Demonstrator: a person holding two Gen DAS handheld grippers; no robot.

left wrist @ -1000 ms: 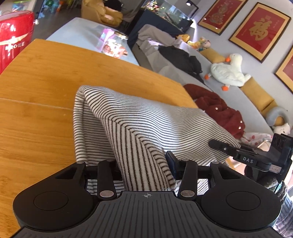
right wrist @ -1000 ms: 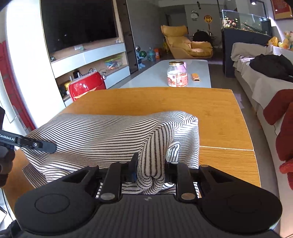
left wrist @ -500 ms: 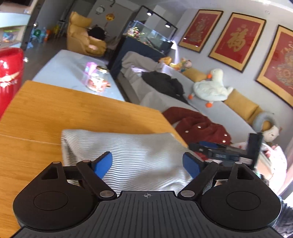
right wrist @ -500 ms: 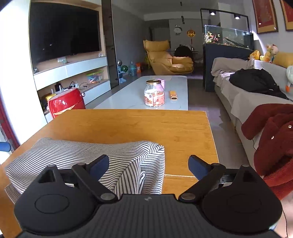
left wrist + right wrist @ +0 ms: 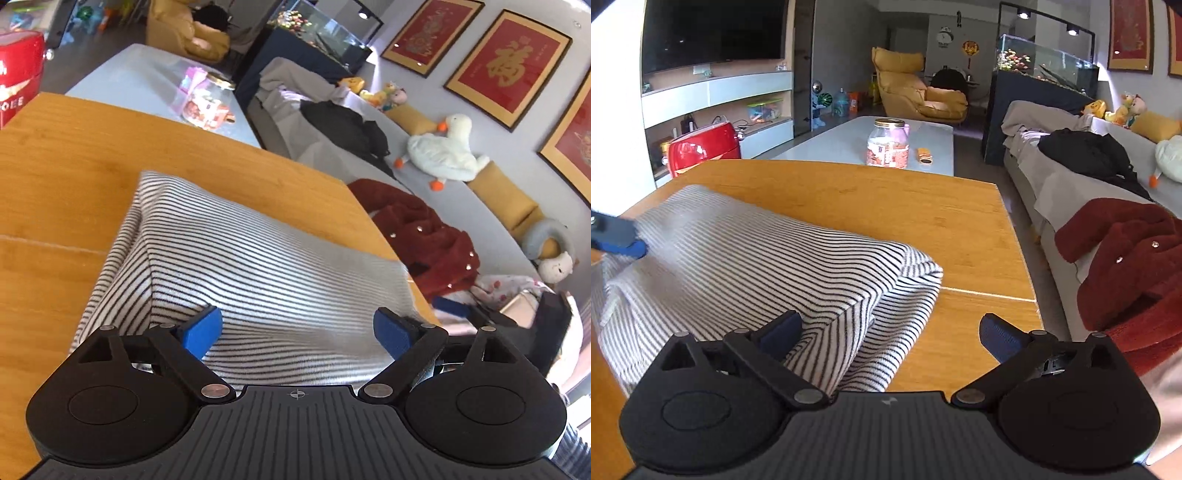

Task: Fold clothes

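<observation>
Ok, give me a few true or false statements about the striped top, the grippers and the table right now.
1. Both grippers are open. True: the left gripper and right gripper both have their jaws spread.
2. The striped top hangs in the air. False: it lies folded on the wooden table.
3. A jar stands on the wooden table. False: it stands on the pale coffee table beyond.
4. A red coat lies on the sofa. True.
</observation>
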